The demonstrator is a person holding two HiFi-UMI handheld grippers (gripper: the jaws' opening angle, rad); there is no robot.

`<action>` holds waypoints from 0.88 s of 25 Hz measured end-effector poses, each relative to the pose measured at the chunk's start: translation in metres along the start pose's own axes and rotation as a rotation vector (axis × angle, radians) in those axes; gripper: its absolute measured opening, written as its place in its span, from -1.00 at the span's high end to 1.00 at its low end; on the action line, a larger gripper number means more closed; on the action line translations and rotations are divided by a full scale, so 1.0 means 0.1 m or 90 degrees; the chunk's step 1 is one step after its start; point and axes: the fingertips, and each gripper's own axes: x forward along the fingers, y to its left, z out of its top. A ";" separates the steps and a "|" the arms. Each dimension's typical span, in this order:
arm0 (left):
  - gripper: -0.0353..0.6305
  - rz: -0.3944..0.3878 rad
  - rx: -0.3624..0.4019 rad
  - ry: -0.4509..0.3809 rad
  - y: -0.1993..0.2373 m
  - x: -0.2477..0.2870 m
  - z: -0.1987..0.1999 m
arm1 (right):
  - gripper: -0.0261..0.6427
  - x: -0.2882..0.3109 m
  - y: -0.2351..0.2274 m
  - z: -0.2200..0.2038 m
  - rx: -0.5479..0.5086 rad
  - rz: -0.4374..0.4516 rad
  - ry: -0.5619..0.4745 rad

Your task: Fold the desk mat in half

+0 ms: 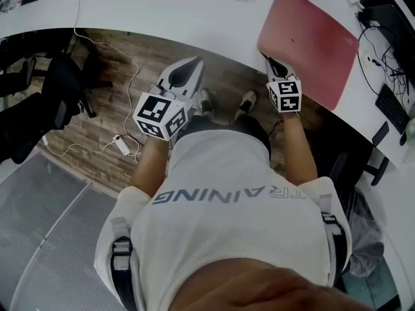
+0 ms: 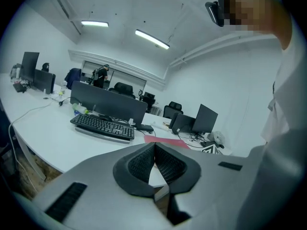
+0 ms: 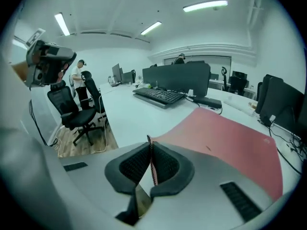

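Two grippers: the right gripper (image 1: pixel 271 62) pinches the near corner of the desk mat (image 1: pixel 311 41), which lies on the desk (image 1: pixel 194 15) at 1 o'clock, probably to lift that edge for folding. The left gripper (image 1: pixel 192 65), at 11 o'clock, is closed, empty, held clear.

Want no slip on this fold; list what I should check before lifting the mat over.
1. Right gripper clamps the mat: ok, jaws shut on its near corner.
2. Left gripper on the mat: not ok, shut on nothing, held over the floor short of the desk.
3. Mat top bare: ok, only a small dark speck shows.
4. Keyboard apart from the mat: ok.
5. Cables off the mat's far side: cannot tell.
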 end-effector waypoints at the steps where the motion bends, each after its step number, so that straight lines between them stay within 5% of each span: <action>1: 0.81 -0.008 0.004 0.000 -0.04 0.02 0.02 | 0.82 -0.05 -0.03 0.03 0.005 -0.008 -0.008; 11: 0.81 -0.090 0.048 0.010 -0.53 0.37 0.17 | 0.82 -0.63 -0.56 0.26 0.018 -0.104 -0.074; 18: 0.81 -0.126 0.072 0.021 -0.88 0.62 0.21 | 0.83 -1.04 -1.06 0.11 0.205 -0.115 -0.148; 22: 0.81 -0.138 0.078 0.030 -1.05 0.74 0.18 | 0.82 -1.18 -1.24 -0.04 0.246 -0.133 -0.158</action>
